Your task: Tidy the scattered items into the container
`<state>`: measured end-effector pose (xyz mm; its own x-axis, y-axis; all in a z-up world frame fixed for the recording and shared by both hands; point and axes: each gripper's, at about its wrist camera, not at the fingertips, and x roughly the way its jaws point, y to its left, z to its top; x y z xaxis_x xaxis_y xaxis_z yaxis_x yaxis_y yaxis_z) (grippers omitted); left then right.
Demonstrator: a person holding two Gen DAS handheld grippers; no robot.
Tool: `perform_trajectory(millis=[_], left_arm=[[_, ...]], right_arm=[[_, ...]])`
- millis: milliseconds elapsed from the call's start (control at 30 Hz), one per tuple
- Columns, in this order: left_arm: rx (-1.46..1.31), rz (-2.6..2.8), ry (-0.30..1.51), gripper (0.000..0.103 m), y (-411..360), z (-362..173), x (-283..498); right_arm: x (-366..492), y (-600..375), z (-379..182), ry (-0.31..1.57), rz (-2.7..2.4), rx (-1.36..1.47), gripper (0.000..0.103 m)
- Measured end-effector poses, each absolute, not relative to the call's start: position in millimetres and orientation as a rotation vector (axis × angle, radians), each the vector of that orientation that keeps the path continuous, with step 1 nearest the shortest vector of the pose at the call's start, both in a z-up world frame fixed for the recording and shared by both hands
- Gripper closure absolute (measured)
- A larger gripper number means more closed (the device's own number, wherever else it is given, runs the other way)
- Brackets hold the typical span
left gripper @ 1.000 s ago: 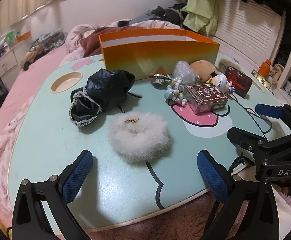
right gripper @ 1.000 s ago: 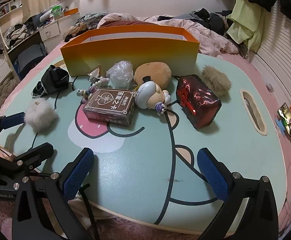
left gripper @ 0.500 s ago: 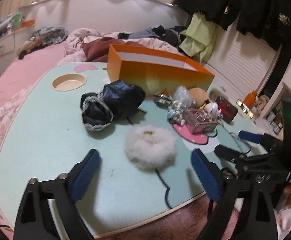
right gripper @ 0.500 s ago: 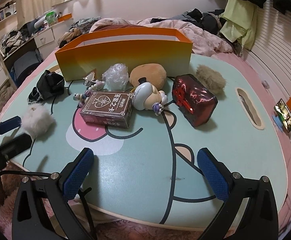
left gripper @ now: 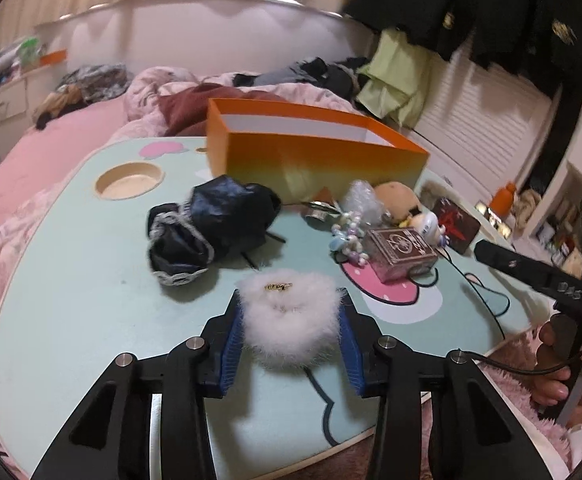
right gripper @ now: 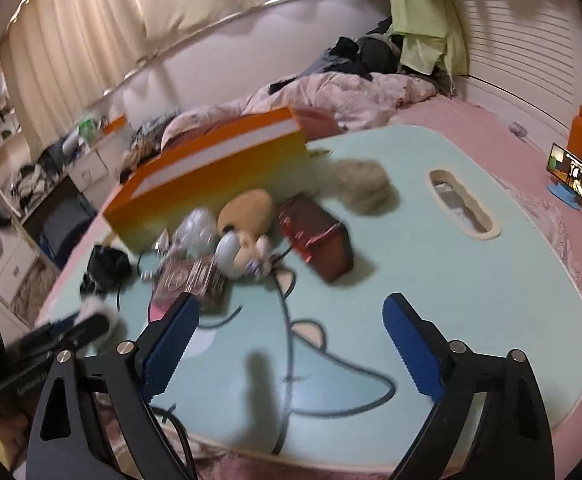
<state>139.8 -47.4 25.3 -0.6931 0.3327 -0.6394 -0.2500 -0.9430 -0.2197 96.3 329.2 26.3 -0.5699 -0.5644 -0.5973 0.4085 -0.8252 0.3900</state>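
Left gripper [left gripper: 289, 334], jaws just closing onto the puff [left gripper: 291, 316] (soft), should squeeze firmly before lifting toward the box [left gripper: 311, 152]; right gripper [right gripper: 291, 344] gapes empty.

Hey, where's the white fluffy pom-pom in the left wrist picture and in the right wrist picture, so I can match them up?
Left wrist view: white fluffy pom-pom sits low centre, between the blue pads of the left gripper, whose jaws have just been closing on it.
Right wrist view: pom-pom is a blurred white tuft at the far left edge, mostly hidden behind that gripper.
Shared landmark: the orange box.
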Motion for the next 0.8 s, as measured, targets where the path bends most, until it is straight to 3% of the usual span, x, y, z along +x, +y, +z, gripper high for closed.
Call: perform_trajectory(millis=[100, 233, 400, 500, 600, 800], left_arm=[[-1.019, 2.622, -0.183, 0.062, -52, 22, 140], [-0.992, 2.626, -0.161, 0.062, -50, 25, 144], [-0.976, 2.627, -0.167, 0.062, -49, 26, 146], [-0.981, 2.624, -0.178, 0.062, -50, 26, 146], [-0.972, 2.625, -0.178, 0.062, -50, 27, 147], [-0.931, 2.623, -0.166, 0.062, -49, 35, 148]], right_arm=[[87, 317, 30, -0.206, -2.374, 1.004, 0.037], [69, 313, 38, -0.205, -2.391, 0.994, 0.044], [49, 308, 35, -0.149, -2.424, 1.038, 0.066], [41, 304, 19, -0.171, -2.313, 1.113, 0.071], [51, 302, 17, -0.12, -2.363, 1.049, 0.073], [80, 315, 27, -0.196, -2.406, 0.914, 0.075]])
